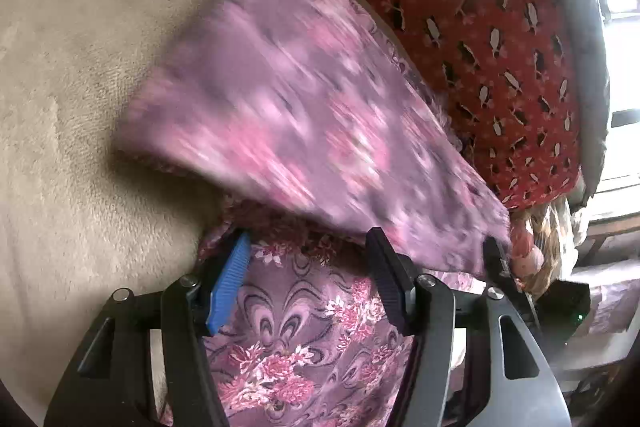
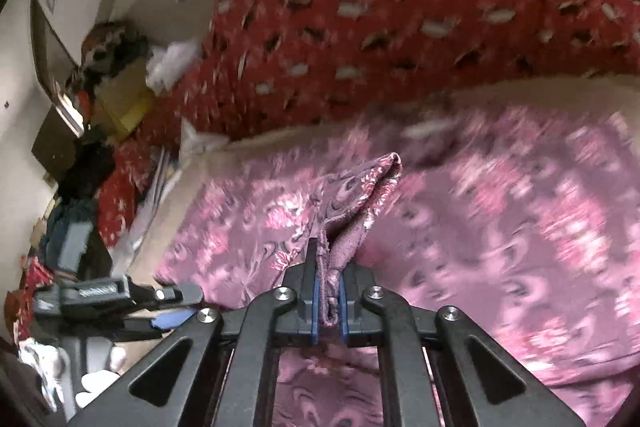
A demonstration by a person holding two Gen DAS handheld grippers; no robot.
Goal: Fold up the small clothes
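Observation:
A purple cloth with pink flowers (image 1: 280,99) hangs lifted and blurred over the beige blanket (image 1: 68,67); part of it lies under my left gripper (image 1: 308,259), whose jaws stand wide apart and hold nothing. In the right wrist view my right gripper (image 2: 329,267) is shut on a bunched edge of the same cloth (image 2: 352,195), the rest spread below (image 2: 500,227). The left gripper (image 2: 120,303) shows at the lower left there. The right gripper's finger (image 1: 496,259) shows by the cloth's lifted corner.
A red patterned fabric (image 1: 480,27) lies along the far side, also in the right wrist view (image 2: 380,7). A pile of clutter with a box and dark clothes (image 2: 100,99) sits at the left by a wall.

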